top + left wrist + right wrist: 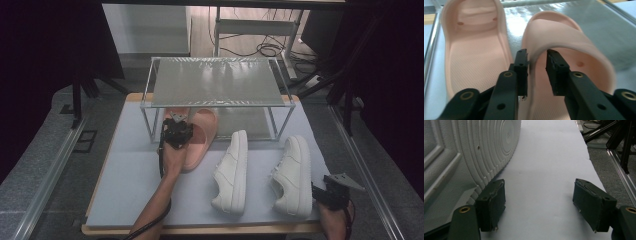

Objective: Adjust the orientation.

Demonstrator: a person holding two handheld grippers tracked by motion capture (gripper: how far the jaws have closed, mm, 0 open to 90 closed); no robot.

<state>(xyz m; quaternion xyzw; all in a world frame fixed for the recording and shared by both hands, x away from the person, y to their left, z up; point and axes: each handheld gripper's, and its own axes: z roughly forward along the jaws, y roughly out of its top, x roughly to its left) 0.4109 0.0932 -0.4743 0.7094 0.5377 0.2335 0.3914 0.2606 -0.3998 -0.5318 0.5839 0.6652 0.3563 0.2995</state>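
My left gripper is shut on the side wall of a pink slipper, pinching it near the strap. A second pink slipper lies just left of it on the rack's lower shelf. From above, the left gripper holds the slipper at the front of the metal rack, the toe under the top shelf. Two white sneakers lie on the grey mat. My right gripper stands open beside the right sneaker's heel; its jaws are wide apart, the white sole on their left.
The grey mat covers a wooden table whose edges run close on all sides. The rack's thin posts and top shelf stand over the lower shelf. Aluminium rails flank the table. Cables lie on the floor behind.
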